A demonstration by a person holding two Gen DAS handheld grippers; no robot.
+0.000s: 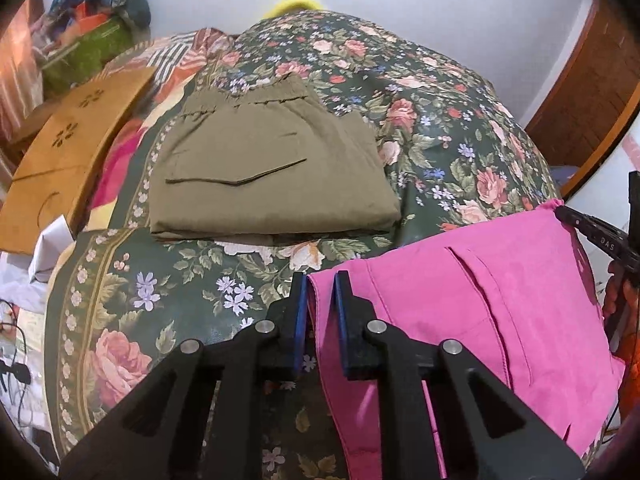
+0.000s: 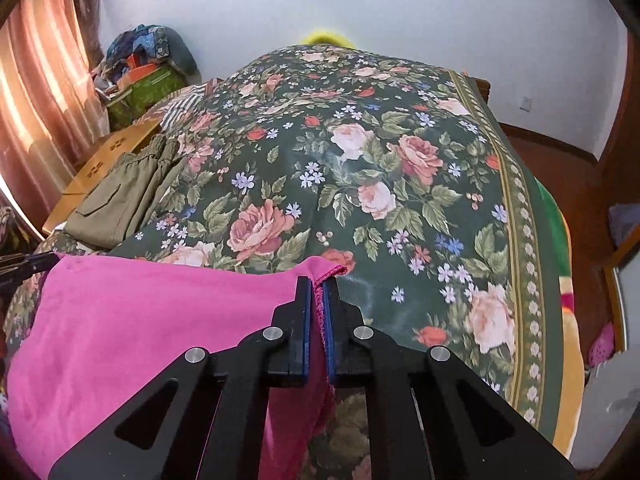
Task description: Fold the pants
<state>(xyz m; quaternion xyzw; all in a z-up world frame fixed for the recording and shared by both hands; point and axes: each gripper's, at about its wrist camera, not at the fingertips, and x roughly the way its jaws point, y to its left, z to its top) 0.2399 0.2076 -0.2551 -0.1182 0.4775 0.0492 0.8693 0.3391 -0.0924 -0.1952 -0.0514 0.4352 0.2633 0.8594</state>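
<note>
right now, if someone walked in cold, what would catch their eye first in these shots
The bright pink pants jump out first, held up at the near edge of the bed, with the left gripper shut on one edge and the right gripper shut on the other. Behind them spreads the dark green floral bedspread, and a folded olive-green pair of pants lies on it toward the far left.

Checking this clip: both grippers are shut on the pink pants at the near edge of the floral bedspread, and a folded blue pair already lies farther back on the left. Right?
Not quite: the folded pants farther back are olive-khaki, not blue, as the left wrist view shows. The rest holds: the left gripper and right gripper are each shut on the pink pants over the floral bedspread.
</note>
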